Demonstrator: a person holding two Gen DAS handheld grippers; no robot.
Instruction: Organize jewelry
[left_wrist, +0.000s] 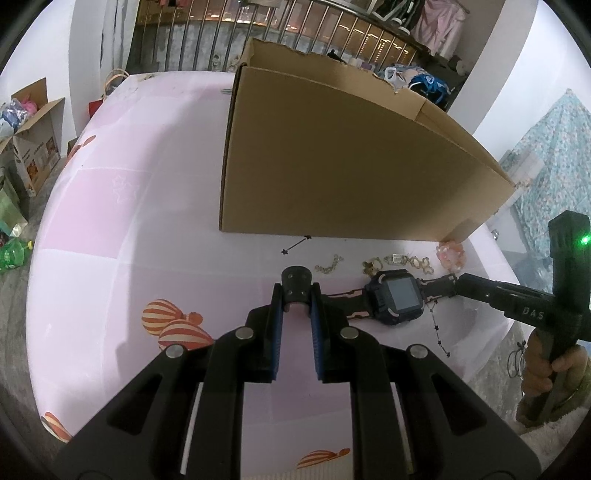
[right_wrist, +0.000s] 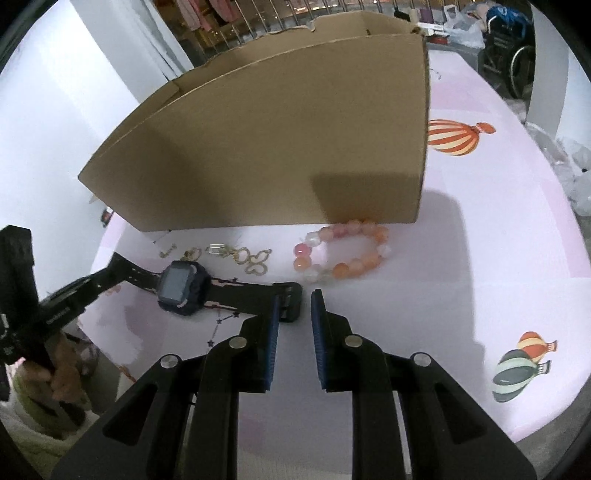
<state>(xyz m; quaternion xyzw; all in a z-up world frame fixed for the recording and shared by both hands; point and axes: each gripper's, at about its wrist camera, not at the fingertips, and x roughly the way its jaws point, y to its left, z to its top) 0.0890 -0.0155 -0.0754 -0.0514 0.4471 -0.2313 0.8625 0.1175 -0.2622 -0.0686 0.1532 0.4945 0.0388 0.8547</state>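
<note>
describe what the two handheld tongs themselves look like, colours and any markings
Both tongs, left and right, are matte black plastic with blue ribbed pads lining the fingers and round silver pivot pins. The right body carries white "DAS" lettering and a green light.

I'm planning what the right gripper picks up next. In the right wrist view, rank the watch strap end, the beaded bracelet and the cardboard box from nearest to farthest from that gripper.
1. Watch strap end: at the right gripper, beside its left finger.
2. Beaded bracelet: just ahead, slightly right, on the tablecloth.
3. Cardboard box: farthest, standing behind the bracelet.
</note>
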